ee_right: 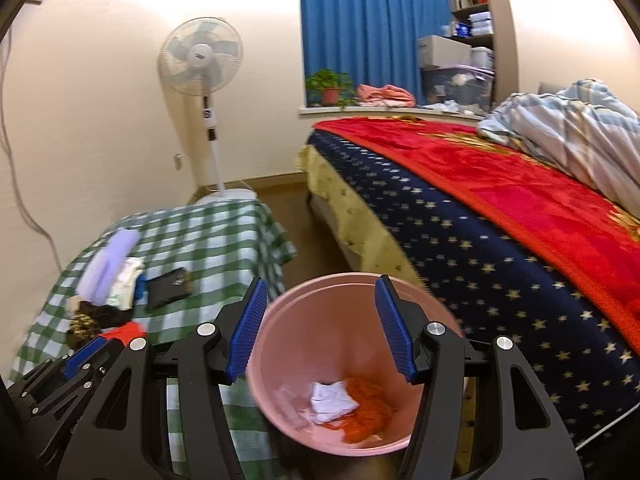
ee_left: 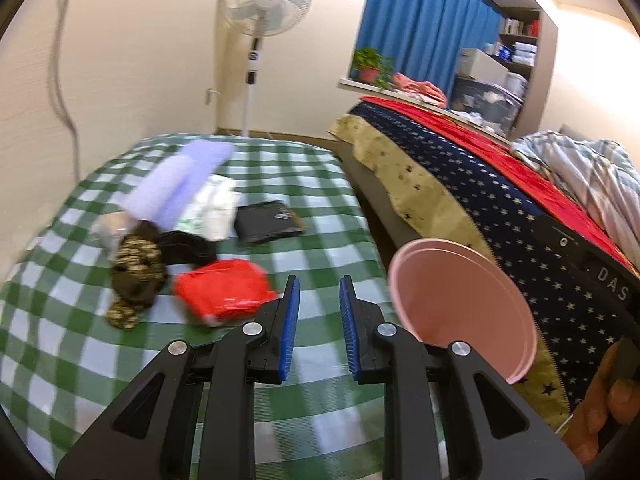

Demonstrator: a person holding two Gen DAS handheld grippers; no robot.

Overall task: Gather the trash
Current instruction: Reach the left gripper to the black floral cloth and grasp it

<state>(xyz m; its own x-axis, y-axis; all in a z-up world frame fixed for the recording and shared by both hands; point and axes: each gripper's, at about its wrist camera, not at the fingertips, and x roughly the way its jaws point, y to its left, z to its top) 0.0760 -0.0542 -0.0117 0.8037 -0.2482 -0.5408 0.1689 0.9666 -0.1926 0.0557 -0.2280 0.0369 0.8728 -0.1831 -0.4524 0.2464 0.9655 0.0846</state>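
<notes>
Landmark: we place everything by the round pink plastic bin [ee_right: 332, 364], which stands between the green-checked worktop [ee_left: 280, 200] and the bed.
Trash collected: white crumpled paper [ee_right: 330, 398] and orange scraps lie at the bin's bottom.
Trash left: a crumpled red plastic wrapper [ee_left: 224, 292] lies on the worktop, left of the bin, beside dark patterned cloth.
Left gripper [ee_left: 319, 322]: we see its fingers slightly parted, empty, near the wrapper.
Right gripper [ee_right: 322, 328]: fingers wide apart, empty, above the bin.
Handling: we judge the wrapper light, soft, crinkly, perhaps slippery; pinch a raised fold at its near edge.
</notes>
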